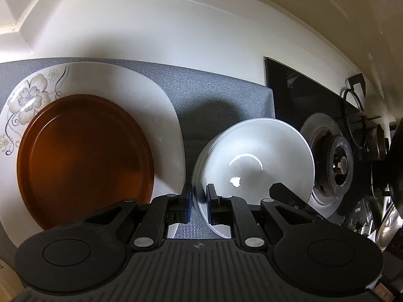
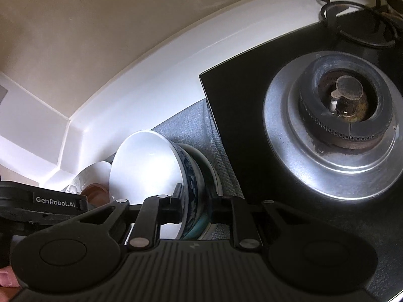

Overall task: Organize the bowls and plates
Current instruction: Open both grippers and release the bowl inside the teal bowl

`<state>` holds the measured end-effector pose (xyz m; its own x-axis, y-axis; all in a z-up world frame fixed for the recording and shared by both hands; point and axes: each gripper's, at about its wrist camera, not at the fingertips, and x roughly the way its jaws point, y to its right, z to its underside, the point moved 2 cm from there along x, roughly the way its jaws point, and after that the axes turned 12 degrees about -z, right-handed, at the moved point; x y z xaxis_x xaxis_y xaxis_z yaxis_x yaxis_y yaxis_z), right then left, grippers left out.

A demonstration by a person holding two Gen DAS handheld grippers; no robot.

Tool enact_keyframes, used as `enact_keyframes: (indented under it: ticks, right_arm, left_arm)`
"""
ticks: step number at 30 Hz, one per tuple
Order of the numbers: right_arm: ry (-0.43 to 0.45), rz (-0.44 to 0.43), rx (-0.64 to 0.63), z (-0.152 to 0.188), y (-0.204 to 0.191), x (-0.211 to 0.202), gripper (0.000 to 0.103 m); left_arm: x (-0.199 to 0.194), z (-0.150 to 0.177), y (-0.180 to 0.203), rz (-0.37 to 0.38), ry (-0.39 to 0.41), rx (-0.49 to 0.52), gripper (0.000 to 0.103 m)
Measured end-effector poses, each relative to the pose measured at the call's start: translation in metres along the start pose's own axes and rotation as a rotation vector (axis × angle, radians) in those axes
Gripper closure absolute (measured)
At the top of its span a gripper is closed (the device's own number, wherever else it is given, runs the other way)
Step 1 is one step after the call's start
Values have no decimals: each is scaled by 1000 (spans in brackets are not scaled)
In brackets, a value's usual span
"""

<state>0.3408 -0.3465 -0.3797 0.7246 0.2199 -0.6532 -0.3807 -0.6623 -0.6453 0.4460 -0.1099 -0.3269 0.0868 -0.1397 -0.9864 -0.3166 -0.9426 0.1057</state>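
Steeply downward, both hand-held grippers (image 1: 199,196) (image 2: 196,201) astride the bowl (image 1: 254,158) rim.

Glossy glazed white bowl (image 1: 254,161); glossy brown plate (image 1: 85,156); woven grey cloth mat (image 1: 214,95); brushed-metal burner ring (image 2: 330,136).

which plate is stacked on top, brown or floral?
The round brown plate. It lies on the larger white floral plate, whose flower pattern and rim show around it.
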Motion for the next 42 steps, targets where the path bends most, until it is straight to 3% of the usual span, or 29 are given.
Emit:
enact_keyframes:
  ticks: [6, 10, 13, 16, 19, 36, 42]
  right_arm:
    - [-1, -39, 31, 6, 1, -10, 77]
    - [-1, -46, 33, 8, 0, -14, 75]
    - [-10, -30, 26, 8, -4, -12, 75]
    - [-15, -23, 28, 6, -7, -15, 72]
    - [-38, -30, 44, 2, -7, -14, 68]
    - [-31, 37, -9, 4, 0, -36, 68]
    - [20, -44, 108, 20, 15, -22, 68]
  left_arm:
    - [-14, 4, 8, -46, 39, 29, 91]
    - [-29, 4, 13, -60, 106, 94, 91]
    - [-20, 1, 14, -88, 96, 103, 95]
    - [-10, -1, 9, -52, 67, 72, 96]
    - [-10, 2, 14, -69, 90, 125, 97]
    - [-17, 0, 19, -75, 114, 157, 99]
    - [-17, 2, 31, -115, 136, 205, 98]
